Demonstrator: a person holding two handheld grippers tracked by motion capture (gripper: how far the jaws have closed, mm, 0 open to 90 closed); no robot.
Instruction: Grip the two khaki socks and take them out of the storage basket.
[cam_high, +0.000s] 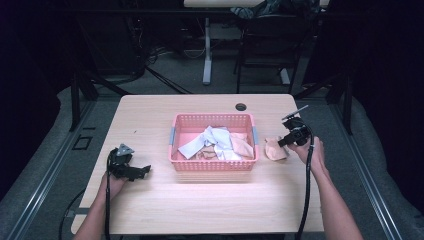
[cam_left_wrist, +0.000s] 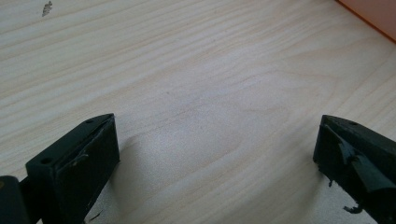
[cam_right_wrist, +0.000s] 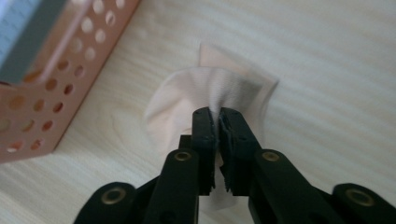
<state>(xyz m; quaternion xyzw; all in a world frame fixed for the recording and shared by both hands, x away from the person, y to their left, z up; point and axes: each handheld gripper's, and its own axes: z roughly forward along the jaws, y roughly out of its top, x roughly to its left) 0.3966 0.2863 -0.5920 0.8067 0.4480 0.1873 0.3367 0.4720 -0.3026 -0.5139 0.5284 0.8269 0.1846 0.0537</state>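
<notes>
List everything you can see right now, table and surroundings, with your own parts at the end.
table: 1, light wood, centre of the high view
cable hole: 1, dark, far edge of the table
basket: 1, pink perforated plastic, middle of the table
cloths in the basket: a few, white and peach, heaped inside; exact count unclear
peach cloth: 1, on the table beside the basket's right end, pinched by the right gripper
second table's legs: pale, on the floor behind
left gripper: 1, black, jaws wide apart, low over bare table left of the basket
right gripper: 1, black, shut on the peach cloth
hands: 2, one holding each gripper
</notes>
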